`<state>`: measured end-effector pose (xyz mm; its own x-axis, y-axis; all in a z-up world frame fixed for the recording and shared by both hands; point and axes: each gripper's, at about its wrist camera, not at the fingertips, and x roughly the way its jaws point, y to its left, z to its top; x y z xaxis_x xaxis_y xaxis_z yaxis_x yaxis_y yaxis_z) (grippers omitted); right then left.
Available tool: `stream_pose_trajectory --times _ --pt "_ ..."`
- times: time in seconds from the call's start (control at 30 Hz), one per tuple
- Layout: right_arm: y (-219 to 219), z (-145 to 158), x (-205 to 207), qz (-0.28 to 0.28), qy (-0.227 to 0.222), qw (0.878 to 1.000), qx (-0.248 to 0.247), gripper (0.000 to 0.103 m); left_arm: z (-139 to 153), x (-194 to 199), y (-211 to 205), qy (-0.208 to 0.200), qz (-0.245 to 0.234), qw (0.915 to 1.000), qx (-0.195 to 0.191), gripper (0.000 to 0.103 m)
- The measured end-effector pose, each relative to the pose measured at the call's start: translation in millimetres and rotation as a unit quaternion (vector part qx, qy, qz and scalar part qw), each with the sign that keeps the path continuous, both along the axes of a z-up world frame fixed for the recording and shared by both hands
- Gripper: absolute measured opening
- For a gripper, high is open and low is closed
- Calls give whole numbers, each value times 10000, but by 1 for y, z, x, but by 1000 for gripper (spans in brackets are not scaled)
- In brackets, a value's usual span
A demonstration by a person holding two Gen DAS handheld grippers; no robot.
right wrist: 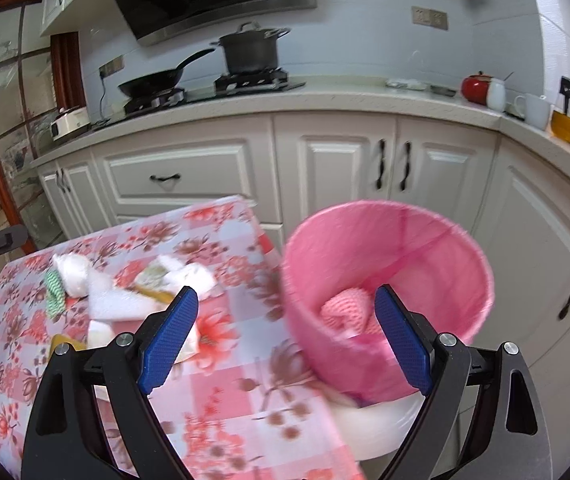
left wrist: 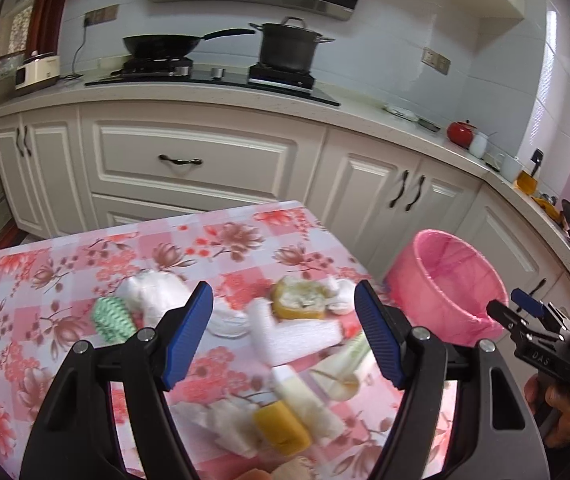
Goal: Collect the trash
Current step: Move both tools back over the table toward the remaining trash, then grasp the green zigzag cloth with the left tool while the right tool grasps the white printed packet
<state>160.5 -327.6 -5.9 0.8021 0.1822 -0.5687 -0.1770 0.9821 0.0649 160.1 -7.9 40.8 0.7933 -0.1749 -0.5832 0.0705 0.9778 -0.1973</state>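
Both grippers' fingers point(left wrist: 283, 336) gape empty over one pink bin point(right wrist: 385, 280) (one foam net point(right wrist: 345, 308) inside)

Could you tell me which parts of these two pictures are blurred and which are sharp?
Left wrist view: the trash on the tablecloth is smeared by motion, while the stove pot and the left hand-held gripper look sharp. Right wrist view: the pink bin and tablecloth are blurred, the cabinets fairly crisp; both views bow at the edges.

Blurred scraps point(left wrist: 285, 332) beside pink bin point(left wrist: 449, 280)
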Motion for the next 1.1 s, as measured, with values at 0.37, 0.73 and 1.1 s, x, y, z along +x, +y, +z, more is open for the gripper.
stream_pose_trajectory --times 0.37,0.73,1.1 --pt "67 -33 8 145 536 9985 29 85 -29 -4 49 233 366 9991 -16 71" --pt "97 -62 32 -157 886 9959 -18 85 -69 4 98 600 672 9959 56 70" --pt "110 -89 48 -186 1208 9924 -164 84 -104 37 124 1042 846 9909 93 70"
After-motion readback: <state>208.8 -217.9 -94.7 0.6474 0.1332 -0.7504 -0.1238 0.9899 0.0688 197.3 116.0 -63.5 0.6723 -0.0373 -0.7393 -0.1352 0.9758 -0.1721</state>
